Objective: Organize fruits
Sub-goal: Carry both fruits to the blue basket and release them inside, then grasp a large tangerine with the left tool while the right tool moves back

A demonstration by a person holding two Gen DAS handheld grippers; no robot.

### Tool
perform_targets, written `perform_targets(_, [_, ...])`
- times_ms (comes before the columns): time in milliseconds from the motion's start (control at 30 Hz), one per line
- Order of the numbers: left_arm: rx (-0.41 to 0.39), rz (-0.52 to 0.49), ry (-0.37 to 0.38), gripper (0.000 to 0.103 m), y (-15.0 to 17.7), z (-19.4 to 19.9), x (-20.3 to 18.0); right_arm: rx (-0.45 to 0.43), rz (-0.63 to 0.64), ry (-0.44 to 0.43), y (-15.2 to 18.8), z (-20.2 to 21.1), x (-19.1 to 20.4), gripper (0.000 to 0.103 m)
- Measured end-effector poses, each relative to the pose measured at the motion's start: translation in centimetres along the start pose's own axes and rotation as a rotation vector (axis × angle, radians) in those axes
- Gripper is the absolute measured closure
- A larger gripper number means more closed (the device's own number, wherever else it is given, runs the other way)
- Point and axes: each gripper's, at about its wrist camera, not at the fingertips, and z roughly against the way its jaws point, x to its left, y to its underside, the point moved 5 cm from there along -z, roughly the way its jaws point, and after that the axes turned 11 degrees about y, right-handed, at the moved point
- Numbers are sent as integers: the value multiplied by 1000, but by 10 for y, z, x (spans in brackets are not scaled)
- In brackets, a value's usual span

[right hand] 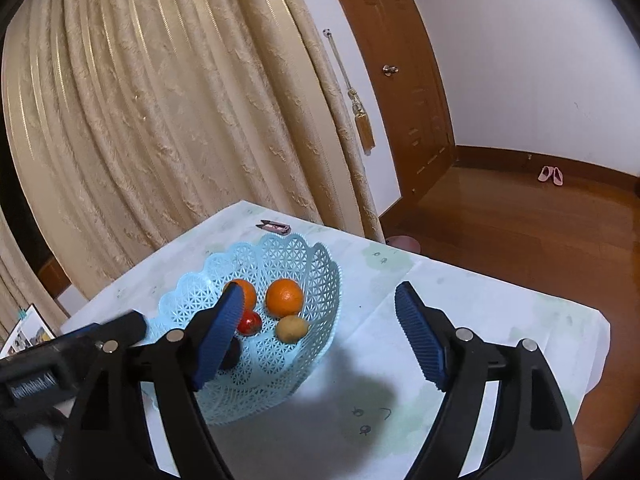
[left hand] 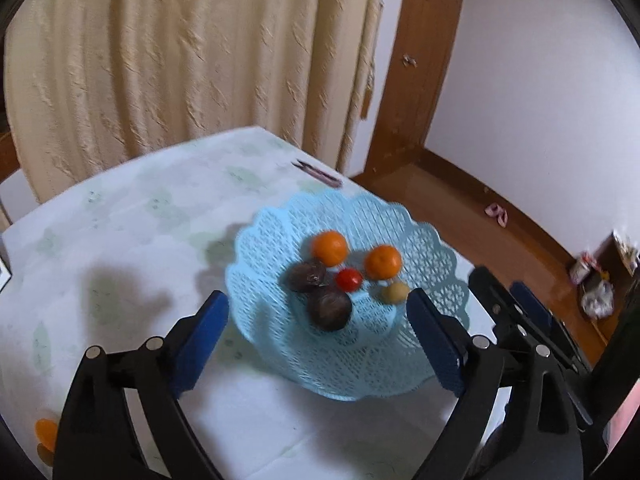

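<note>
A light blue lattice basket [left hand: 404,224] [right hand: 316,272] stands on the white-clothed table [left hand: 120,240] [right hand: 500,320]. It holds two oranges [left hand: 330,246] [left hand: 383,261] [right hand: 285,297], a small red tomato [left hand: 349,279] [right hand: 250,323], a small yellowish fruit [left hand: 395,292] [right hand: 292,329] and two dark brown fruits [left hand: 307,276] [left hand: 329,310]. My left gripper [left hand: 318,320] is open and empty, hovering over the basket's near side. My right gripper [right hand: 320,320] is open and empty, right of the basket. Another orange fruit [left hand: 46,432] lies at the table's near left.
A dark and pink clip-like object [left hand: 318,174] [right hand: 274,227] lies on the table behind the basket. Cream curtains [right hand: 160,100] hang beyond the table. A wooden door [right hand: 400,60] and wood floor [right hand: 520,232] are to the right, with pink slippers [right hand: 551,175].
</note>
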Motion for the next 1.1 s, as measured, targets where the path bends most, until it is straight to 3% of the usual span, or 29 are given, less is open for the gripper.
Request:
perform_targets(233, [-49,-10,-52,9,-5,26,12,-17,-10,-23,0,11,7,21])
perform_targets(467, [-84,-40,-163,9,-5,61,35,-54,-46,-70,-4,34,12,17])
perform_targets(667, [-114,-8,-254,8,1,104,72,-64,-24,-133,0,52,34,13])
perform_targets(867, [-147,57,-328,5,11,148,114,-42,33,-208,12,67,67,8])
perform_targets(1100, [-171,132,-387,5,28,188,154,54,124,-306,40,75,109,8])
